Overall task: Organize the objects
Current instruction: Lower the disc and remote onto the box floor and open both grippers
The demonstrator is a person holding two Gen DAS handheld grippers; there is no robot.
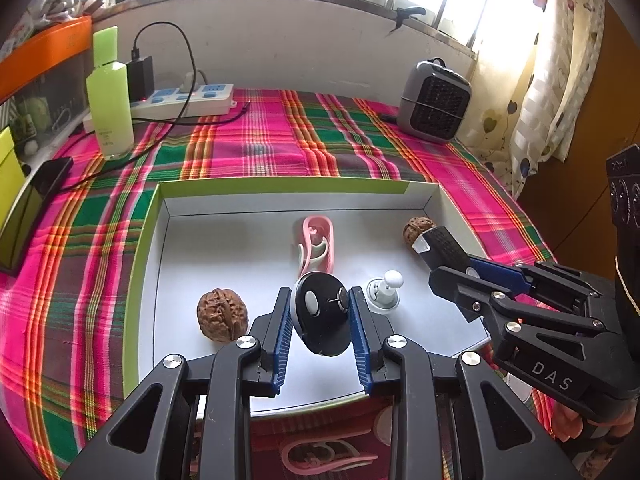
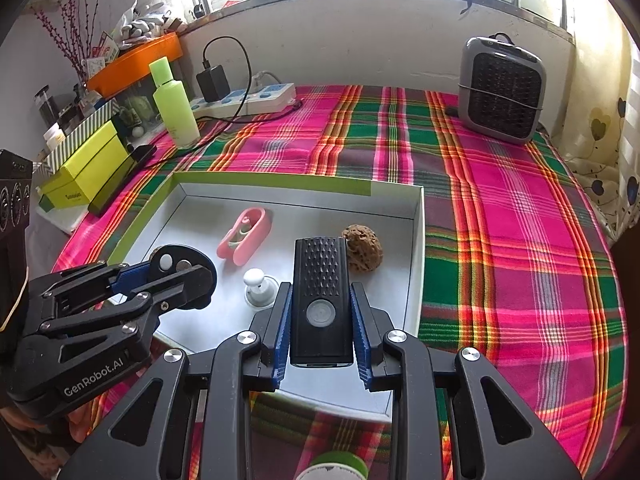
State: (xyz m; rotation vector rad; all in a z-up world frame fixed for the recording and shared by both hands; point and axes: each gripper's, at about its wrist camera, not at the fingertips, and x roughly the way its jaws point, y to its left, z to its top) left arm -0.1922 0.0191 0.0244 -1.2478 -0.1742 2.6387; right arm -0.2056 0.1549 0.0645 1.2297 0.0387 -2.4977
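One white tray (image 1: pixel 224 200) with a green rim on the plaid cloth (image 1: pixel 280 132), holding, largest first: pink clip (image 1: pixel 316 246), two walnuts (image 1: pixel 221 314) (image 1: pixel 416 229), white knob (image 1: pixel 386 290). Left gripper (image 1: pixel 320 312) clamped on the black disc (image 1: pixel 320 316) above the tray; right gripper (image 2: pixel 320 320) clamped on the black flashlight (image 2: pixel 320 296).
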